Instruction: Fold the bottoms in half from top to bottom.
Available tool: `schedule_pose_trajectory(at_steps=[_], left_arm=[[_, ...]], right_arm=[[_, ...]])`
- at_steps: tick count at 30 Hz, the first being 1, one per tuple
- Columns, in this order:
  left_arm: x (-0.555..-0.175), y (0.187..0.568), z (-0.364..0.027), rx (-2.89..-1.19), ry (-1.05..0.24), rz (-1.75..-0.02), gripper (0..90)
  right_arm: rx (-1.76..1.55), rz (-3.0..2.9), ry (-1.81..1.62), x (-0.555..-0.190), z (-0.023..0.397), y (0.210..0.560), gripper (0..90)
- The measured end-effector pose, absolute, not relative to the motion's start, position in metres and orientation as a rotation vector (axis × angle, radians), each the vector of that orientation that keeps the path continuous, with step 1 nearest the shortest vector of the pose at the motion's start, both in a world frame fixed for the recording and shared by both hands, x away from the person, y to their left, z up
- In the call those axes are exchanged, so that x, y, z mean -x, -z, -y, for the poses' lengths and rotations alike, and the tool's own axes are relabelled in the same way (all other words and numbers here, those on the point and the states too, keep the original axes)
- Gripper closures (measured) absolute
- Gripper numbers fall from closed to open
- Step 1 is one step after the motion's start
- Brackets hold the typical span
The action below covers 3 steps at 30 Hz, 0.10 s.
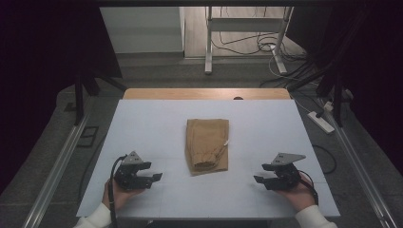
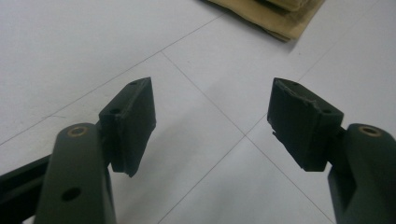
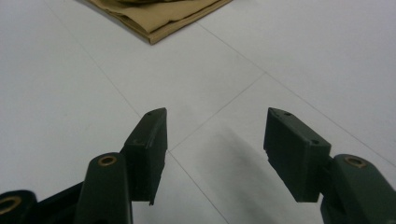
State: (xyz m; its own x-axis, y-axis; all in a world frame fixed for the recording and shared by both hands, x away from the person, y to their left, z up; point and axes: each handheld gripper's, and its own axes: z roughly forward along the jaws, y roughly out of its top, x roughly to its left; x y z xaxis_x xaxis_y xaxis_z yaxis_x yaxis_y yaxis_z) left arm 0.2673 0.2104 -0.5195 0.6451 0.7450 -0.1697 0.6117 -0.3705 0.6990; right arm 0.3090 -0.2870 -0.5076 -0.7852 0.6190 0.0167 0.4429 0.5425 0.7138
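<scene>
Lying unlabelled between open tools, folded tan cloth (image 1: 207,145).

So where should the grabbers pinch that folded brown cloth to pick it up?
Probably at the two near corners of the folded tan cloth garment. It lies flat in a neat stack on the white table, so its near edge is the easiest part to reach. The left gripper could slide in from the left and the right gripper from the right, both with jaws open and empty.
</scene>
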Motion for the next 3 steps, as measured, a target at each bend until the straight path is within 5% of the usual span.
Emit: schedule_pose_trajectory(at_steps=[3], left_arm=[[-0.2674, 0.5195, -0.2098, -2.103, -0.225, -1.051, 31.8]], right_arm=[[-0.893, -2.536, -1.084, -0.3093, 0.2875, 0.5070, 39.9]])
